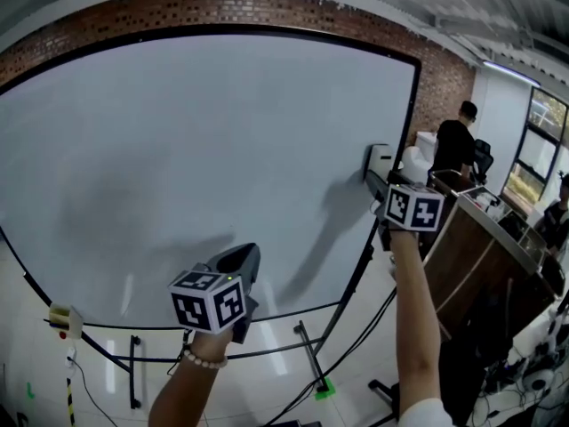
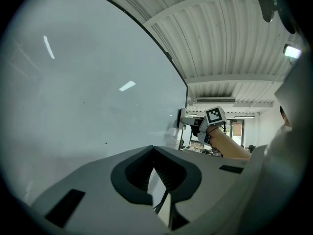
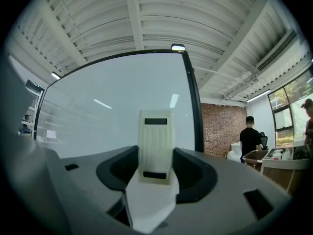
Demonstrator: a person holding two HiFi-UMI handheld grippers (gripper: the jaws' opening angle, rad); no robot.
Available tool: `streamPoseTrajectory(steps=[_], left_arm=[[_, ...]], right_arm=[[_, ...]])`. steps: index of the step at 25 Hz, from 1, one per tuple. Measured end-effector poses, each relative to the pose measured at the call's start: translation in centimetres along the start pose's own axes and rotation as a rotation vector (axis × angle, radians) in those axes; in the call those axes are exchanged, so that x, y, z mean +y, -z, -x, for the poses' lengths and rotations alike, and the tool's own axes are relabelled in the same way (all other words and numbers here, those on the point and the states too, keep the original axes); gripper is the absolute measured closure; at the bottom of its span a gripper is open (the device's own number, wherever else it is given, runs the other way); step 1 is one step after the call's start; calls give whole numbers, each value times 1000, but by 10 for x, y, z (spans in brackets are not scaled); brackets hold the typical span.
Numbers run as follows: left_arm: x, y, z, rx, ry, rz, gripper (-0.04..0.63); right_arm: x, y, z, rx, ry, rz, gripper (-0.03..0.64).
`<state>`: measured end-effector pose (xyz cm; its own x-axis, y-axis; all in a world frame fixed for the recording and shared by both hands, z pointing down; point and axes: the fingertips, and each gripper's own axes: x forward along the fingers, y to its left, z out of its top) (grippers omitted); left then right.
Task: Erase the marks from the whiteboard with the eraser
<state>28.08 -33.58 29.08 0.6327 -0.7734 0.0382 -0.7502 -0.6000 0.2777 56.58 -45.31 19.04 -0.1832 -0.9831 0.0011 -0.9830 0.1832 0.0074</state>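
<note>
Whiteboard (image 1: 196, 167) stood upright on a black-framed stand, filling most of the head view, with a brick wall (image 1: 267, 7) above and behind it. The surface read pale grey-white, with soft shadows of both arms across its lower right part. In the left gripper view a few tiny dark specks showed on the board.

Right tool (image 1: 380, 178) was raised at the board's right edge, about mid-height. It pinched the eraser (image 3: 156, 146), a cream ribbed block standing upright between the two sides, top end toward the board. Whether the eraser touched the surface or only the frame could not be told.

Left tool (image 1: 238, 254) was held lower, in front of the board's bottom middle and well apart from the right one. Its two sides were pressed together, tips meeting, with nothing between them. A bead bracelet (image 1: 204, 360) sat on that wrist.

A person in black (image 1: 455, 145) stood beyond the board's right edge, near a wooden bench (image 1: 471, 238).
</note>
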Motion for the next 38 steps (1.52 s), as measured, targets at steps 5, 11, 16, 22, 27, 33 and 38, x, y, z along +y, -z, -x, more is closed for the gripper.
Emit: streamPoseTrajectory(steps=[5,11,16,22,27,33,38], left_arm=[[12,-7,25,-14,-12,-5,607],[43,-21,69,-43,-71,-3,607],[66,-28,109,-52,-84,-17,607],[97,-35,144,-41,-100,-1,607],[121,-49,179,-47,-97,-7,607],[158,-62,218,-63,-108,7,607],[185,-69,250,-76,-107,33,607]], right_arm=[[50,-3,-2,-4,-18,24,373],[115,-4,-3,-2,-15,16,373],[169,-3,-5,4,-32,14,373],[220,-4,-5,6,-50,9,373],[278,-10,-5,3,-78,14,373],[338,-12,-8,1,-76,33,373],[389,-8,-8,7,-104,13,373]])
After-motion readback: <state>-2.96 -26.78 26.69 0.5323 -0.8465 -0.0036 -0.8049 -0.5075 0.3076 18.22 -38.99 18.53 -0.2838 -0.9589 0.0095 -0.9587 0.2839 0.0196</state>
